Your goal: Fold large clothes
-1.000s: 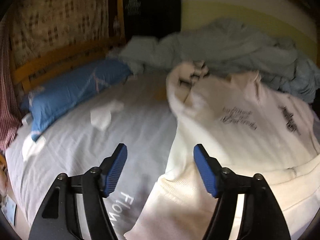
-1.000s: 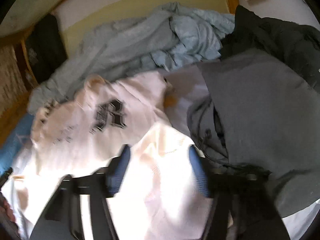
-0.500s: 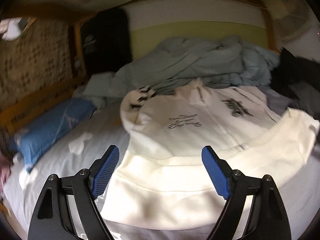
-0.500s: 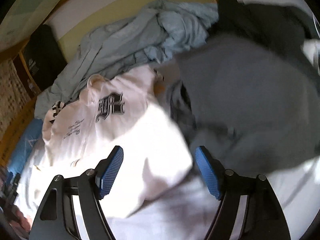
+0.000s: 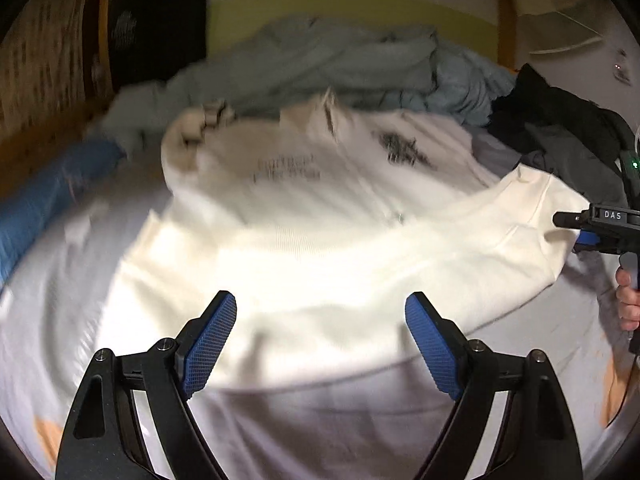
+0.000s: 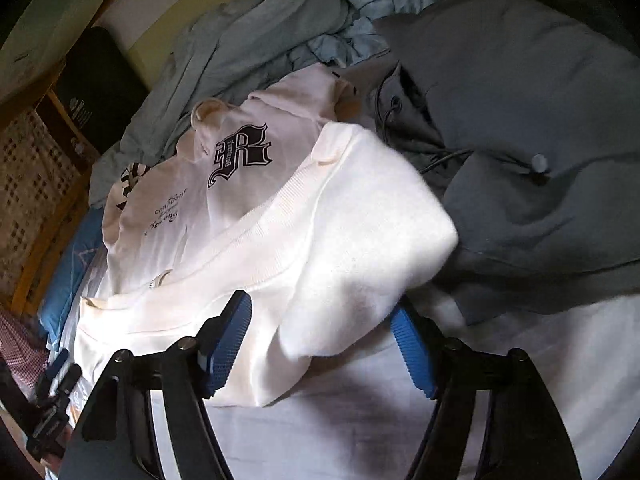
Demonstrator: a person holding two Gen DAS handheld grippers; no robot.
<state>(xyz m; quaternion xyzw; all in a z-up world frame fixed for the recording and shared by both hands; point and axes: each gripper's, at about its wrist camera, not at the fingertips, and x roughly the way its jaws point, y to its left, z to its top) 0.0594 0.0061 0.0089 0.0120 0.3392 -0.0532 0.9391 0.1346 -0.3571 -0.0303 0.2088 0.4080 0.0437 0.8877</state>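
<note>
While spread flat, cream hoodie (image 6: 224, 208), hood end farthest from camera

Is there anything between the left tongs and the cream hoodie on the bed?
Nothing visible. The left tongs hang open right over the near hem of the hoodie, with only air between. The grey clothes and the blue bedding lie beyond it, out of the way.

One white sweatshirt (image 6: 304, 240) lies on one bed (image 6: 500, 360). Beside it are one grey garment (image 6: 532, 128), one light blue blanket (image 5: 340, 64), one black garment (image 5: 560, 112) and one blue pillow (image 5: 48, 200). Two grippers show: left (image 5: 320, 344), right (image 6: 322, 344).
</note>
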